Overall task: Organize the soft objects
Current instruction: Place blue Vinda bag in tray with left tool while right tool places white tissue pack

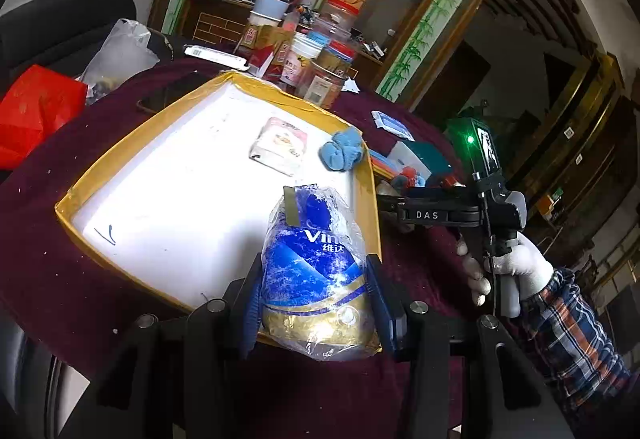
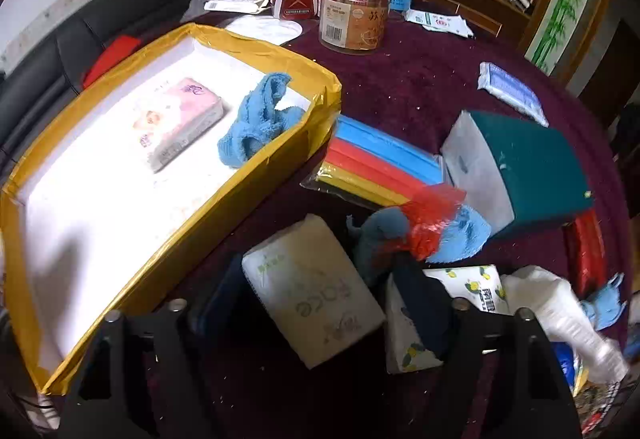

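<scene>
My left gripper [image 1: 314, 267] is shut on a blue and gold tissue pack [image 1: 316, 271], which hangs over the near right corner of the yellow-rimmed white tray [image 1: 224, 83]. In the tray lie a pink tissue pack [image 2: 180, 119] and a crumpled blue cloth [image 2: 256, 119]. My right gripper [image 2: 316, 271] points down at the maroon table, open. A white tissue pack [image 2: 316, 299] lies between its fingers, with the pads close beside it. The left wrist view shows the right gripper [image 1: 384, 199] just right of the tray, held by a gloved hand [image 1: 516, 263].
A pack of blue, red and yellow cloths [image 2: 380, 167], a teal-topped sponge block [image 2: 540, 167], a blue cloth under red mesh [image 2: 436, 223] and a lemon-print tissue pack [image 2: 476, 287] crowd the table right of the tray. Jars and cartons [image 2: 356, 15] stand behind. A red bag [image 1: 36, 111] lies far left.
</scene>
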The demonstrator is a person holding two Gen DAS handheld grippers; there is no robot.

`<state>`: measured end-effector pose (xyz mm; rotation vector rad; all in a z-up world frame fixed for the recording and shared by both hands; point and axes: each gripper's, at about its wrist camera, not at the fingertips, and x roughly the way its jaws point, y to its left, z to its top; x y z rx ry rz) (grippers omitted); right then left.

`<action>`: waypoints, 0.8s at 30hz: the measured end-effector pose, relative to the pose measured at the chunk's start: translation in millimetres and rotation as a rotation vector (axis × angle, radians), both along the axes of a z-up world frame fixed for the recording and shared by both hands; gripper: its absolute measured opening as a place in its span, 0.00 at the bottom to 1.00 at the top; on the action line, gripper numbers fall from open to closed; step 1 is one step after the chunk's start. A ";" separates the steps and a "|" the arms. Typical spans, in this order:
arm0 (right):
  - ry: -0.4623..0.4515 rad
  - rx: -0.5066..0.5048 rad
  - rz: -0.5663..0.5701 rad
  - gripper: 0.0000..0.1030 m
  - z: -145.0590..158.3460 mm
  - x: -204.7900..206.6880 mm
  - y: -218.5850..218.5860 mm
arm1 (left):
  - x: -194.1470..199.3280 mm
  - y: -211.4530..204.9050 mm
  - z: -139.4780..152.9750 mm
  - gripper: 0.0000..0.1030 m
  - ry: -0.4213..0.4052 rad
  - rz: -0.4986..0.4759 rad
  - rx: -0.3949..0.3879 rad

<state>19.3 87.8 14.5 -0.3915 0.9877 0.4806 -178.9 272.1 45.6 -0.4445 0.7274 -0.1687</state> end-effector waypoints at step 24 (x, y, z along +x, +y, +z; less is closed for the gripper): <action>0.080 0.330 0.064 0.41 83.9 -37.3 7.3 | 77.9 32.0 48.5 0.49 0.027 0.025 0.156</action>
